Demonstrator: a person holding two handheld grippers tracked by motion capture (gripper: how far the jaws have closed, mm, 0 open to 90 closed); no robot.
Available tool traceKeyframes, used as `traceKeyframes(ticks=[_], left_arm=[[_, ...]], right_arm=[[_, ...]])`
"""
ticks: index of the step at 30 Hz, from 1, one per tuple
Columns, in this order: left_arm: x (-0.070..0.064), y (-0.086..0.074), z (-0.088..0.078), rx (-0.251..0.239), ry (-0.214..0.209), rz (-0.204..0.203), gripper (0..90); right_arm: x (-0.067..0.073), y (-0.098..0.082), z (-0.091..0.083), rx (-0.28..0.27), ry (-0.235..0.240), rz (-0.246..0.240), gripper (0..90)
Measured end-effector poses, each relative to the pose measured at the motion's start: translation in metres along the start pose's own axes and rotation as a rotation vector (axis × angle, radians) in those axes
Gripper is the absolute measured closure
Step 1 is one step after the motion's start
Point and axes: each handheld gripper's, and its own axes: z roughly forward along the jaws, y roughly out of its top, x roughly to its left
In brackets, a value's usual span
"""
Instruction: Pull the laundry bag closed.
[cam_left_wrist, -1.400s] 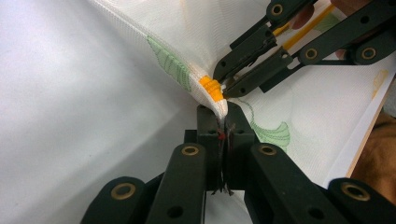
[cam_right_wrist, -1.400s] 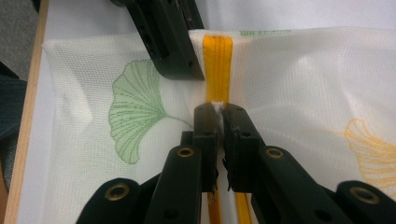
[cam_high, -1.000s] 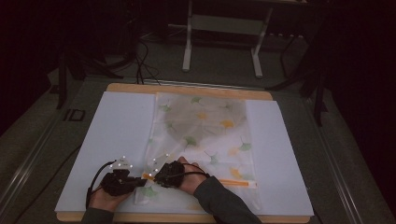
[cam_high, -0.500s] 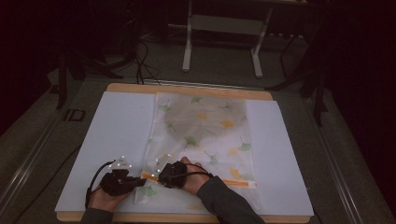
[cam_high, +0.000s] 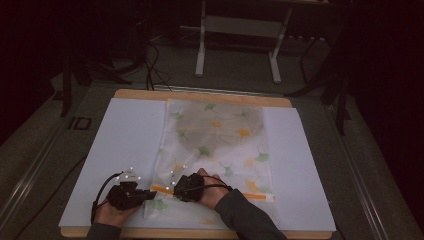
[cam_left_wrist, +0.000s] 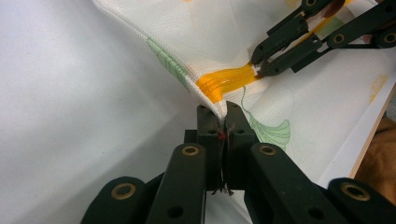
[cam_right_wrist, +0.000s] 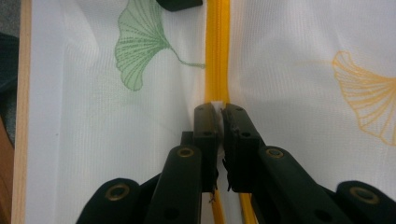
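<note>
High view: a white mesh bag (cam_high: 220, 150) printed with green and yellow ginkgo leaves lies flat down the middle of a white sheet (cam_high: 125, 145) on a wooden table (cam_high: 200, 95). An orange zipper (cam_high: 210, 191) runs across the bag's near end. Both hands work at the near left corner of the bag.

Left gripper (cam_high: 147, 194): held low at the near left corner, pointing toward the bag. In the left gripper view its jaws are pressed together on the bag's fabric edge (cam_left_wrist: 219, 112) right at the end of the zipper (cam_left_wrist: 224, 83), lifting the cloth into a small ridge there. Frayed threads hang between the pads.

Right gripper (cam_high: 176, 189): just beside the left one, on the zipper line. In the right gripper view (cam_right_wrist: 215, 109) its jaws are pinched on a small white tab at the zipper (cam_right_wrist: 217, 51), seemingly the pull, though it is too small to be sure. The left gripper view shows the same grip (cam_left_wrist: 256, 69) from across, tips closed at the orange tape.

Against the two earlier high views: the bag lies in the same place, same outline, zipper in the same line. The left hand sits where it did. The right hand is also close to its former spot; any shift along the zipper is too slight to make out. Both grippers remain clamped.
</note>
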Motion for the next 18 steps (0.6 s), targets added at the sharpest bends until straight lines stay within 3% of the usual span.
traceKeyframes(ticks=[18], left_arm=[[0.0004,-0.0002,0.0001,-0.001,0.004,0.002,87.9]], right_arm=[[0.0005,-0.0079,-0.0072,0.038,-0.004,-0.004,84.3]])
